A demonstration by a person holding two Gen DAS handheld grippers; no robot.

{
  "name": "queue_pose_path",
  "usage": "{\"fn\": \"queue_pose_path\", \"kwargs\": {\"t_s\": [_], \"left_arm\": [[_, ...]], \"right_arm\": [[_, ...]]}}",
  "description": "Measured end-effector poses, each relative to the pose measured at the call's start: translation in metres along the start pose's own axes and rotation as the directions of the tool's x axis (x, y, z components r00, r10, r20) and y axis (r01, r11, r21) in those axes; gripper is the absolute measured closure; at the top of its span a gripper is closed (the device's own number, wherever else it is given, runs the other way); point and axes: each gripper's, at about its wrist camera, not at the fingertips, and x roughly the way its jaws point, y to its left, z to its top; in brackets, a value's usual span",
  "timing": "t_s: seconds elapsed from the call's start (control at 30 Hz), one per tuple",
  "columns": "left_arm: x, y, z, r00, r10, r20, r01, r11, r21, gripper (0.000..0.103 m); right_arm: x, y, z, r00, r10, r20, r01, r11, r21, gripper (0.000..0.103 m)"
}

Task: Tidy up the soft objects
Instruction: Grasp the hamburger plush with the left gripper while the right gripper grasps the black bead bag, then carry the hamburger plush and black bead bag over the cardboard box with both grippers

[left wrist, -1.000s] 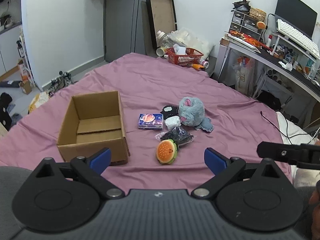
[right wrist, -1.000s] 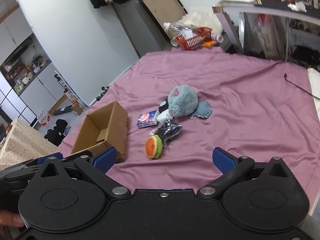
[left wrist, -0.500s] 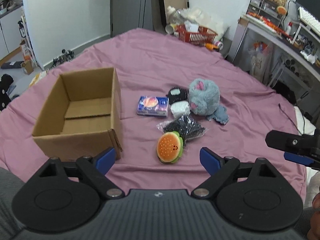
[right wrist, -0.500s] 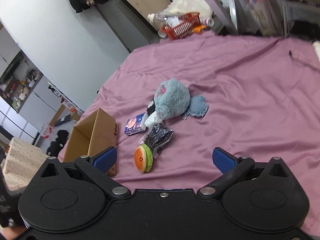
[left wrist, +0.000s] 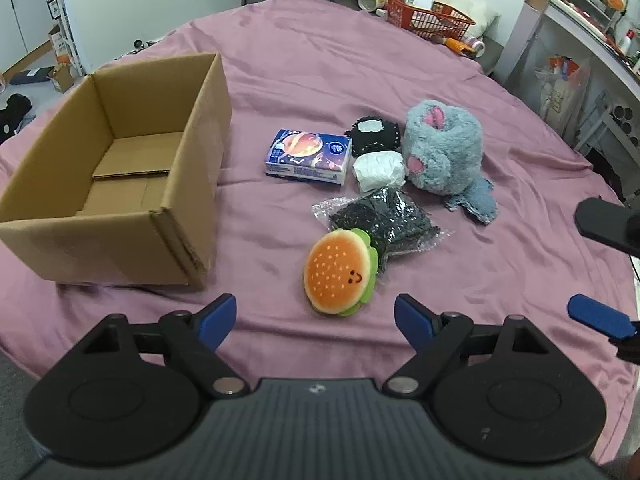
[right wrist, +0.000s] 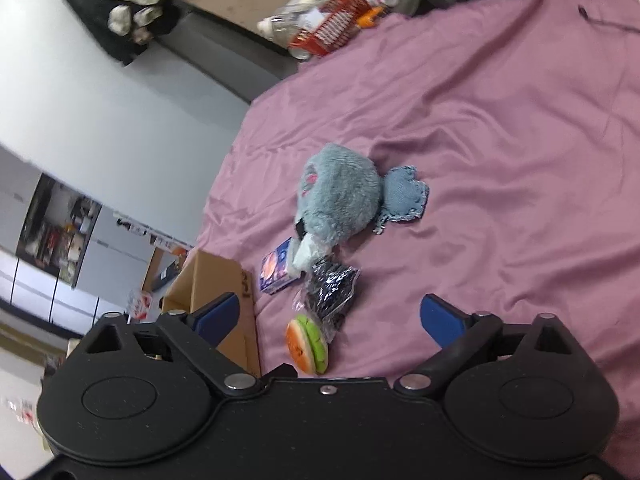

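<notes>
compared with a second ago, both views are sitting lower and nearer the purple sheet, so the cardboard box and the soft things are looming larger. the left gripper is closing its jaws with nothing between them, released and hanging just short of the burger plush. right of the box are lying the tissue pack, a black pouch, a white wad, a bagged dark bundle and the grey plush, all bunched and touching. the right gripper is also narrowing, empty, its view rolled; there the box is being cut off behind a finger, and the pouch is hiding behind the plush.
</notes>
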Motion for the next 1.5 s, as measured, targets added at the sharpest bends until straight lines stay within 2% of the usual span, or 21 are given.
{"fn": "queue_pose_path", "kwargs": {"t_s": [0.17,0.33,0.43,0.5,0.67,0.7,0.77,1.0,1.07,1.1,1.13,1.37,1.5], "left_arm": [[0.017,0.002,0.007,1.0,-0.004,0.001,0.004,1.0,-0.029,0.027],[0.037,0.0,0.012,0.999,-0.03,-0.025,0.029,0.999,-0.041,0.028],[0.049,-0.001,0.014,0.998,-0.042,-0.049,0.039,0.998,-0.054,0.035],[0.055,-0.003,0.015,0.998,-0.043,-0.053,0.041,0.998,-0.042,0.036],[0.064,-0.004,0.019,0.996,-0.065,-0.062,0.065,0.998,-0.004,0.037],[0.066,-0.004,0.019,0.996,-0.068,-0.063,0.068,0.998,0.003,0.039],[0.069,-0.003,0.021,0.995,-0.067,-0.075,0.067,0.998,0.004,0.056],[0.064,0.001,0.025,0.993,-0.091,-0.07,0.092,0.996,0.004,0.061],[0.062,0.002,0.027,0.993,-0.095,-0.071,0.095,0.995,-0.001,0.061],[0.061,0.002,0.027,0.993,-0.093,-0.069,0.093,0.996,0.0,0.061],[0.061,0.002,0.027,0.994,-0.088,-0.071,0.088,0.996,0.003,0.061],[0.059,-0.001,0.026,0.993,-0.081,-0.086,0.086,0.995,0.045,0.061],[0.038,-0.001,0.031,0.997,-0.059,-0.049,0.063,0.995,0.083,0.061]], "right_arm": [[0.032,-0.007,0.004,0.998,0.009,-0.069,-0.004,0.998,0.07,0.014],[0.058,-0.013,0.011,0.997,-0.015,-0.08,0.024,0.993,0.115,0.017],[0.075,-0.016,0.013,0.994,-0.025,-0.103,0.039,0.99,0.139,0.022],[0.085,-0.018,0.015,0.993,-0.019,-0.116,0.037,0.988,0.153,0.028],[0.105,-0.02,0.017,0.988,-0.025,-0.15,0.051,0.984,0.168,0.029],[0.108,-0.02,0.017,0.987,-0.029,-0.157,0.056,0.984,0.169,0.029],[0.116,-0.019,0.016,0.985,-0.021,-0.174,0.052,0.983,0.178,0.029],[0.129,-0.015,0.019,0.983,-0.041,-0.176,0.068,0.986,0.151,0.03],[0.13,-0.011,0.019,0.984,-0.053,-0.169,0.075,0.989,0.125,0.042],[0.13,-0.008,0.019,0.985,-0.057,-0.163,0.075,0.992,0.103,0.059],[0.131,-0.006,0.018,0.984,-0.066,-0.165,0.08,0.993,0.082,0.065],[0.122,-0.003,0.012,0.986,-0.074,-0.148,0.079,0.996,0.03,0.073],[0.104,0.007,0.01,0.992,-0.053,-0.114,0.053,0.999,0.002,0.073]]}}
